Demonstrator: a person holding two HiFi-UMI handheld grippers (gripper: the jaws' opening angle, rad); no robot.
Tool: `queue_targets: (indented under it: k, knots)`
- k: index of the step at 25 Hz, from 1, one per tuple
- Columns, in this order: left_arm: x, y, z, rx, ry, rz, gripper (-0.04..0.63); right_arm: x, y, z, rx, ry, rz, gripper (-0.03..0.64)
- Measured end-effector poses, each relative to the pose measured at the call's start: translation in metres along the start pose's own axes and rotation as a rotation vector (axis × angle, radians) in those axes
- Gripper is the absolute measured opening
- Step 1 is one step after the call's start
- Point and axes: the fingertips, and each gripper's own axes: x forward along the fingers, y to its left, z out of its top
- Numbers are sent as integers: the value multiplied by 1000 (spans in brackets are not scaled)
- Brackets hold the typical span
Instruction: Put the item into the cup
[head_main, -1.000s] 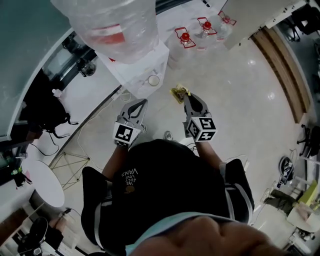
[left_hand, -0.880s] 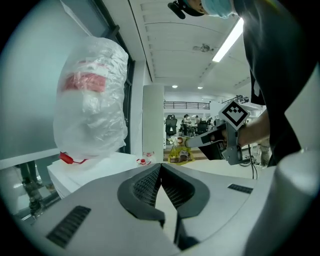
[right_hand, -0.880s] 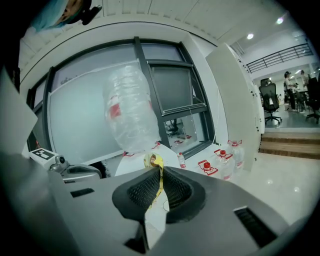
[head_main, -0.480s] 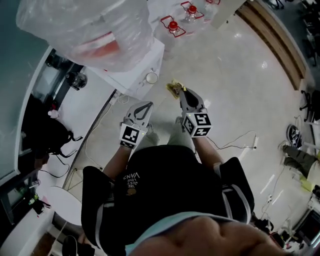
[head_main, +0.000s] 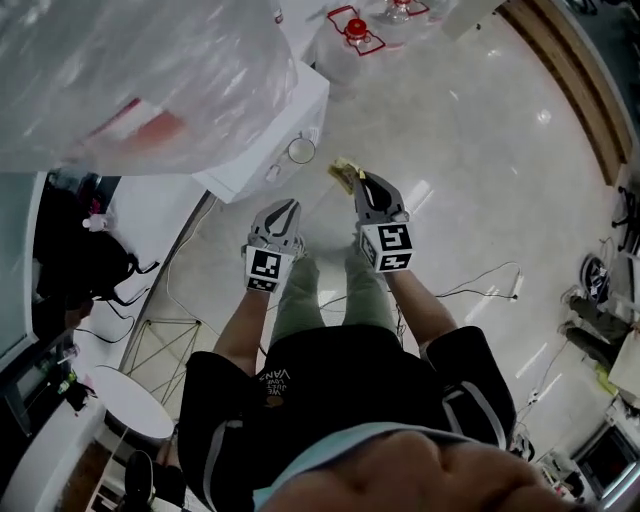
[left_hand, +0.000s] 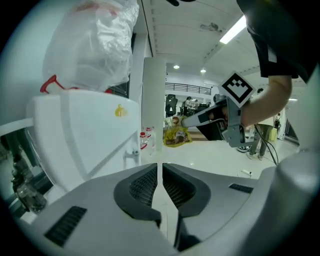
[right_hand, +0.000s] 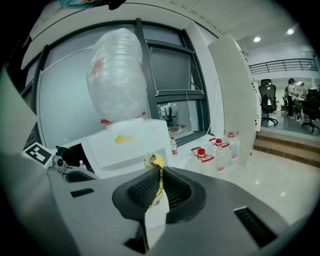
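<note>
Packet first: you have the yellow packet (head_main: 345, 172) clenched in your right gripper (head_main: 362, 180), and in the right gripper view it stands edge-on between the ribbed pads (right_hand: 145, 187) with its crumpled top poking out past them. It is in the air, above the floor (head_main: 470, 180), near the cup (head_main: 301, 150) but not touching it. The cup sits open side up on the edge of the white dispenser (head_main: 262, 150), ahead of your grippers and left of the packet. Your left gripper (head_main: 283, 208) is closed tight with nothing between its jaws, held beside the right one. A plastic-wrapped water jug (head_main: 140, 80) stands on top of the dispenser.
</note>
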Motion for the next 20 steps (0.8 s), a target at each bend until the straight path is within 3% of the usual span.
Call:
queue_targets:
  k: [6, 14, 20]
  knots:
    - [55, 12, -48, -48, 39, 54, 29, 52, -21, -42, -81, 50, 62, 52]
    - [100, 35, -98, -105, 59, 80, 142, 113, -17, -79, -87, 52, 97, 52]
    - [127, 42, -128, -101, 89, 84, 201, 140, -13, -93, -151, 30, 122, 52]
